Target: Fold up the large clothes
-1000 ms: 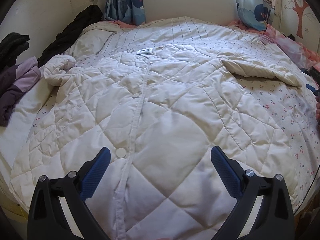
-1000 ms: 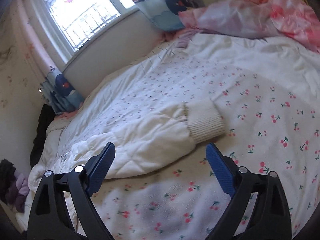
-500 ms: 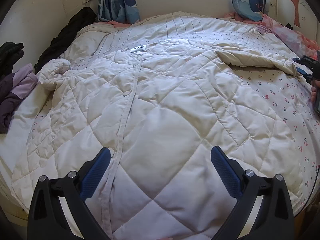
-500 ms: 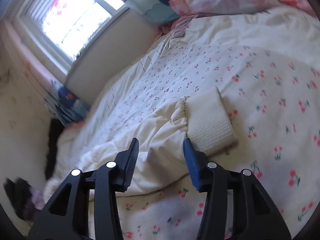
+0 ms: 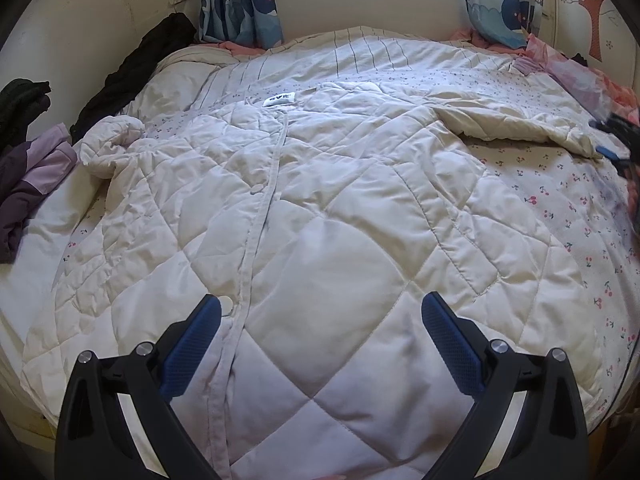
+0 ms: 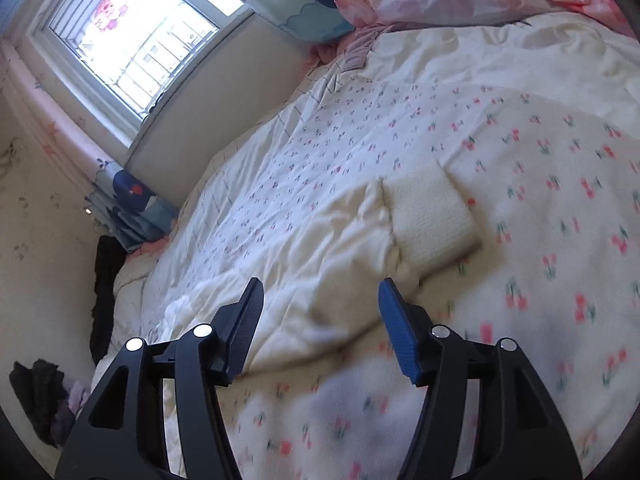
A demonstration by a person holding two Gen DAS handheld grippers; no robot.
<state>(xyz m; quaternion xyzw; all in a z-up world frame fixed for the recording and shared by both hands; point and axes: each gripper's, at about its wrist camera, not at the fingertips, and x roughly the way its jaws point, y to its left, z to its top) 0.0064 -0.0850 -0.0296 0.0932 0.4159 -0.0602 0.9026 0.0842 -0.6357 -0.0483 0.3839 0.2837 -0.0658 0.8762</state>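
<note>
so the right claw (image 6: 320, 320) pinched in near the sleeve a moment ago and now it's opening back up, nothing gripped, sleeve cuff (image 6: 430, 216) just ahead; left claw (image 5: 320, 340) stays wide over the quilted coat (image 5: 320, 208) spread flat on the bed (image 5: 580, 200); fold not started imo

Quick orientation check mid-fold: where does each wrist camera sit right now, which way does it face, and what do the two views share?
Left wrist view: sits on the left claw at the near edge of the bed, looking down along the spread cream quilted coat toward the window wall; both its fingers show, wide apart.
Right wrist view: sits on the right claw, tilted, facing the coat's sleeve and ribbed cuff; its jaws are opening, sleeve fabric between them, no pads pressing.
Shared: coat, cherry-print bed, blue curtains; the right claw appears at the left view's right edge.
</note>
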